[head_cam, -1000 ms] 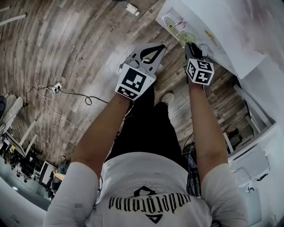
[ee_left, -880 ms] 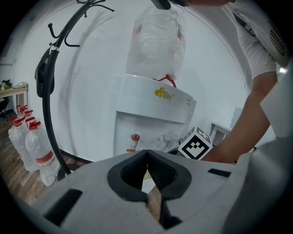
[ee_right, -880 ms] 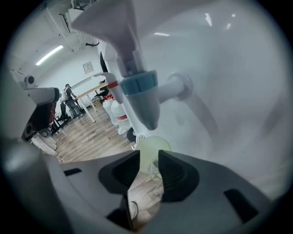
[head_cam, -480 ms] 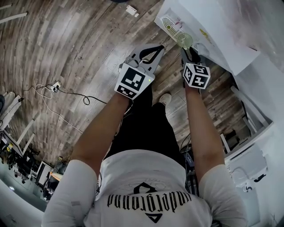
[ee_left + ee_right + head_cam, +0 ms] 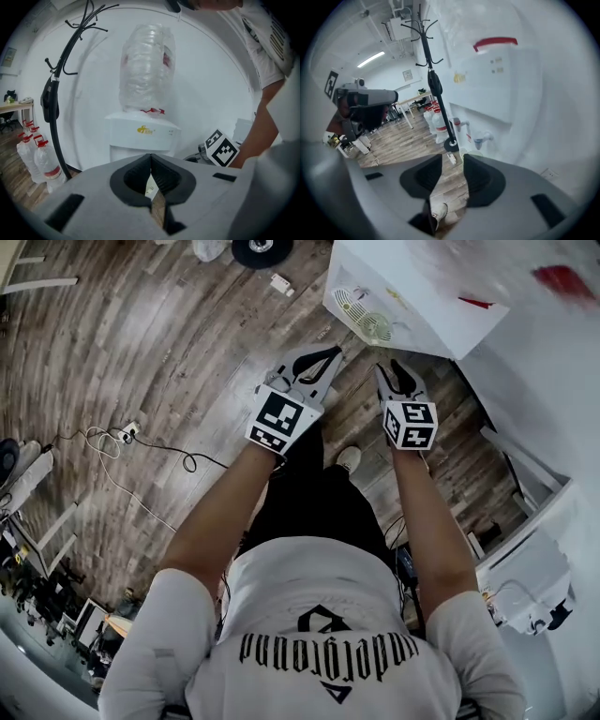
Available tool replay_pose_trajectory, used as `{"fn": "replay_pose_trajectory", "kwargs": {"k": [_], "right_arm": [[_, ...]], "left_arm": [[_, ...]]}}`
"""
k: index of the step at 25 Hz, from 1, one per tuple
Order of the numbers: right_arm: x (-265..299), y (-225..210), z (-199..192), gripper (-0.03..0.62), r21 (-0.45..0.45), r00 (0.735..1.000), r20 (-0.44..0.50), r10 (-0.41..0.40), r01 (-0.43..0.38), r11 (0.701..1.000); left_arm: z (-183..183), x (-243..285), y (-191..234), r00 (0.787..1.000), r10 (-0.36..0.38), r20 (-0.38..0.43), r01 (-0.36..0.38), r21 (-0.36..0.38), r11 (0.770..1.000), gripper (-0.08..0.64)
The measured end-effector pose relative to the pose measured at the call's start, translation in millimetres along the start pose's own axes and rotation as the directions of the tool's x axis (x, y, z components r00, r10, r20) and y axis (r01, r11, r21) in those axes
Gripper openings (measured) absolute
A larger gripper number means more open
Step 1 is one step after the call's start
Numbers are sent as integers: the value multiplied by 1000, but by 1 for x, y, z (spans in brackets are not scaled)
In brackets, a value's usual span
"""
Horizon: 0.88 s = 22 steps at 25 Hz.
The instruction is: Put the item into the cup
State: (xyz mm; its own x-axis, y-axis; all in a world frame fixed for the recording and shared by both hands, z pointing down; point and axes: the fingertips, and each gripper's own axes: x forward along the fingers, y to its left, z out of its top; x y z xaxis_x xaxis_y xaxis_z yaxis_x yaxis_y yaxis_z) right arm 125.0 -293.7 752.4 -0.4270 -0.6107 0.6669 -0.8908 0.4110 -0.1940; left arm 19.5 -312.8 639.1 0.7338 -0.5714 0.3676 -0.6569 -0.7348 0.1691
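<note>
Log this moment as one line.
left gripper: shut | right gripper: open, fingers just been opening, nothing between them | cup: on water dispenser tray, clear of both grippers

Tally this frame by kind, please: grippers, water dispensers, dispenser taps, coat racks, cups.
Grippers: 2, left gripper and right gripper
Water dispenser: 1
Taps: 2, red tap and blue tap
Coat rack: 1
Cup: 1
Total: 7

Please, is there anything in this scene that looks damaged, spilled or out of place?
The clear water bottle on top of the dispenser looks crumpled: its walls are dented and wrinkled rather than smooth. On the wooden floor, loose cables lie sprawled at the left of the head view. Nothing appears spilled.
</note>
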Motion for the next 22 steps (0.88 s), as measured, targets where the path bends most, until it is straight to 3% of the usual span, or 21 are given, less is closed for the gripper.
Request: {"fn": "replay_pose_trajectory", "kwargs": {"k": [5, 12, 18, 22], "right_arm": [[-75, 32, 39, 127, -123, 993, 90, 76, -65, 990], [-208, 79, 78, 69, -263, 960, 226, 163, -101, 959], [-311, 116, 91, 37, -324, 916, 336, 219, -107, 940], [-374, 131, 97, 11, -314, 881, 402, 251, -124, 941]], "left_arm": [[36, -41, -46, 999, -1, 38, 0, 28, 1000, 2], [89, -102, -133, 994, -9, 112, 2, 63, 998, 2], [132, -153, -196, 982, -12, 187, -6, 91, 996, 2], [158, -185, -238, 971, -17, 240, -7, 100, 995, 2]]}}
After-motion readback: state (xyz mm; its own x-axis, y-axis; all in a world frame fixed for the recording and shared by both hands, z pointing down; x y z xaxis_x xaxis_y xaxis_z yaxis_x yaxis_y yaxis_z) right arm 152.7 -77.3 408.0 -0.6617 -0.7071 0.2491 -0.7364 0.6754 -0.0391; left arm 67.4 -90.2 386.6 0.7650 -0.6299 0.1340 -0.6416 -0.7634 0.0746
